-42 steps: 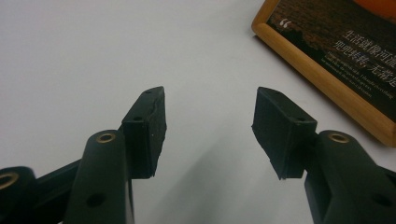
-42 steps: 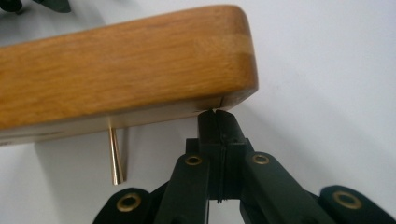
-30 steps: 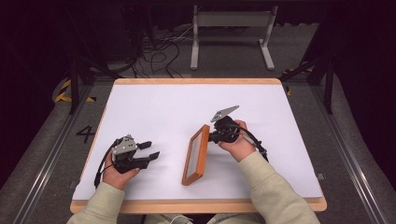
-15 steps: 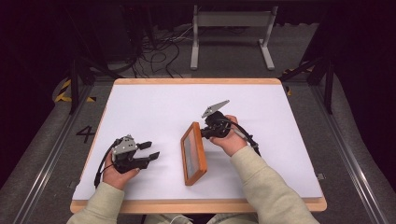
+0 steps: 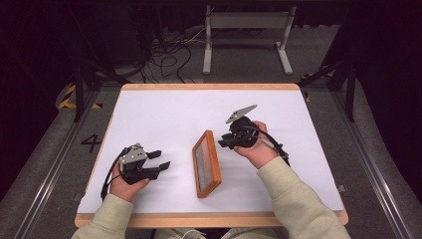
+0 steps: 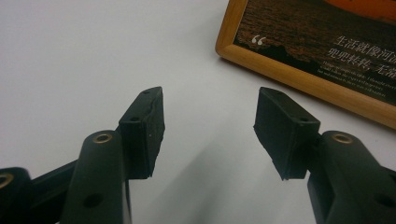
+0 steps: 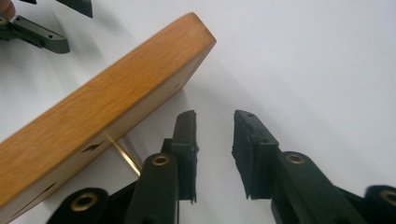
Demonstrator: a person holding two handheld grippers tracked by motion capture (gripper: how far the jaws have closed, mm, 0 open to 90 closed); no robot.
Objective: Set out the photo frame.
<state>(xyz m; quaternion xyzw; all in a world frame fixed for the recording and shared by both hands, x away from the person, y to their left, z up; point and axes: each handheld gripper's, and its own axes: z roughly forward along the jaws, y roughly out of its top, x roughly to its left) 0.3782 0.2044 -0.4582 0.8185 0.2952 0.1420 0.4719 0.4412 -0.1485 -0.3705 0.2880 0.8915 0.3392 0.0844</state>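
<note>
A wooden picture frame (image 5: 206, 162) stands propped on the white table (image 5: 164, 109), near its front middle. Its dark picture with white text (image 6: 317, 42) faces my left gripper. My left gripper (image 5: 161, 159) rests on the table left of the frame, open, with nothing between its fingers (image 6: 144, 126). My right gripper (image 5: 222, 143) sits just right of the frame's far end, behind its wooden back (image 7: 107, 88), beside a thin brass stand leg (image 7: 123, 154). The right gripper (image 7: 215, 135) is open by a small gap with only bare table between its jaws.
The table has a wooden rim (image 5: 209, 219). Beyond its far edge are a grey metal stand (image 5: 246, 30) and loose cables (image 5: 164, 59) on the floor. Dark rails run along both sides. My left gripper (image 7: 37, 32) shows past the frame in the right gripper view.
The frame's far end swung left, so it now stands nearly straight front to back. My right gripper came off the frame and sits just to its right. The left gripper stayed put.
</note>
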